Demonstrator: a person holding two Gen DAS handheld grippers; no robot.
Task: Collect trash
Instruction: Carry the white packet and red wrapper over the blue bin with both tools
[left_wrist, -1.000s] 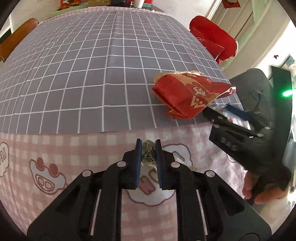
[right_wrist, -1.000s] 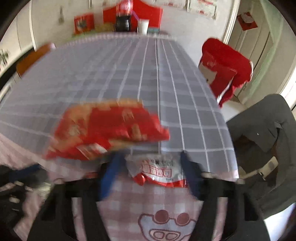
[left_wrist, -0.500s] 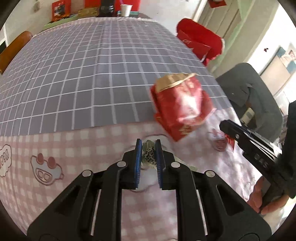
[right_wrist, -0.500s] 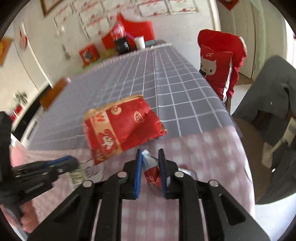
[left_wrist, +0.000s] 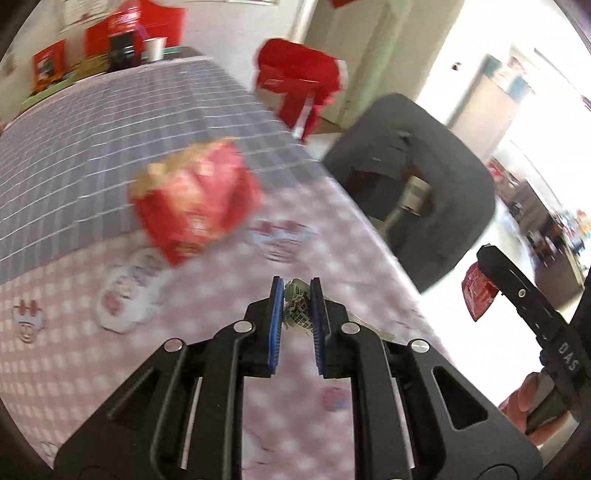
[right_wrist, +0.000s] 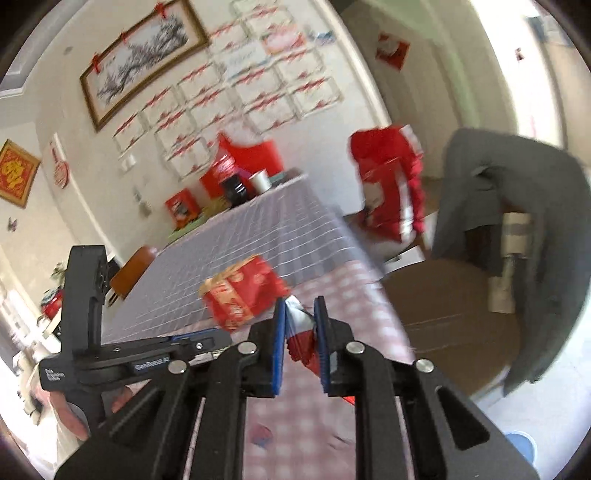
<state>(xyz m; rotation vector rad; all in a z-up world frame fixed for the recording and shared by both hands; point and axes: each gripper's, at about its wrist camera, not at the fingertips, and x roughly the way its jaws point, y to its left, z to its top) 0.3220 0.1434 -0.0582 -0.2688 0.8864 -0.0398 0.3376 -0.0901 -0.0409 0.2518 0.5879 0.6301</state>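
Both grippers are loaded, so the step in hand looks like the carry-off: the left gripper (left_wrist: 297, 291) is clamped on a small crumpled scrap with dark print (left_wrist: 297, 308), and the right gripper (right_wrist: 300, 314) is clamped on a red-and-white wrapper (right_wrist: 300, 334); its jaws have just been closing, with that wrapper between them. Seen from the left wrist, the right gripper (left_wrist: 480, 273) hangs past the table's edge with the red wrapper (left_wrist: 476, 293) at its tip.

One piece is left: a big red snack bag (left_wrist: 194, 201) lying on the table (left_wrist: 74, 155), where the grey grid cloth meets the pink checked one. The next move calls for a bin, which neither view clearly shows; a blue shape (right_wrist: 521, 441) low on the floor in the right wrist view may be one, but blur makes it hard to say. Both scraps have to be dropped before either gripper can take the bag.

Close to the table edge, a chair draped with a dark grey jacket (left_wrist: 413, 184) stands in the likely path; a red-covered chair (left_wrist: 299, 85) stands further back. Cartons and a white cup (right_wrist: 260, 181) sit at the far end, well apart
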